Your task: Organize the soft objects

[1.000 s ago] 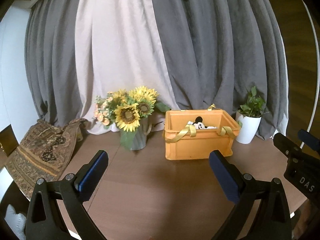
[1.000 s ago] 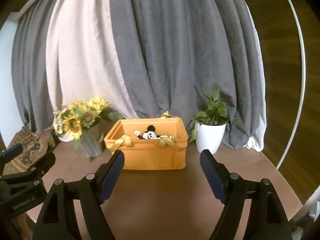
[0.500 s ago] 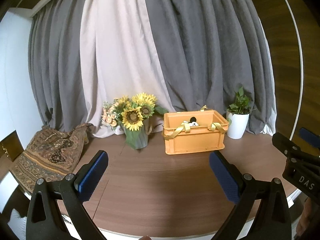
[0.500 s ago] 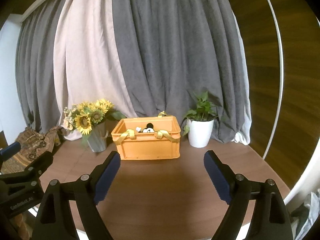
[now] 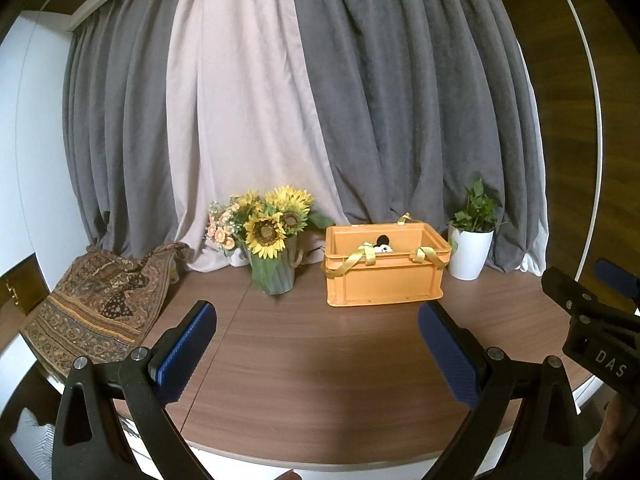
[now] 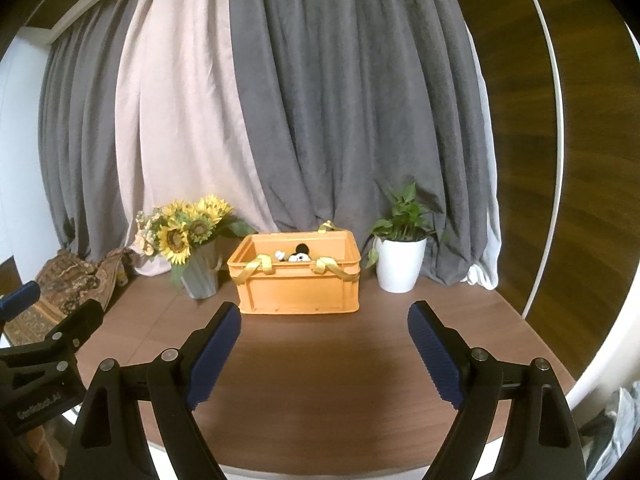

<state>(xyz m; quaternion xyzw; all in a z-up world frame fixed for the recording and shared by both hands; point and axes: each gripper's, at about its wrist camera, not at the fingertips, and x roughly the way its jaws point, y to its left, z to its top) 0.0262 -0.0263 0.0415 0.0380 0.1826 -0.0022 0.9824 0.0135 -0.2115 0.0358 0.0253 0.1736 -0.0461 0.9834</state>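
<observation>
We hold our left gripper (image 5: 316, 344) and right gripper (image 6: 324, 342) side by side over the near edge of the round brown wood-grain table (image 6: 320, 392), both spread wide with nothing between the blue pads. Bare tabletop lies open ahead of both tools up to the orange plastic crate (image 6: 298, 280), where a black-and-white plush toy (image 6: 298, 255) lies among yellow ribbon handles (image 6: 256, 266). Ahead-left stands a grey vase of sunflowers (image 5: 272, 256); ahead-right, a white potted plant (image 6: 400, 264). The right gripper's body reads "DAS" (image 5: 610, 362).
</observation>
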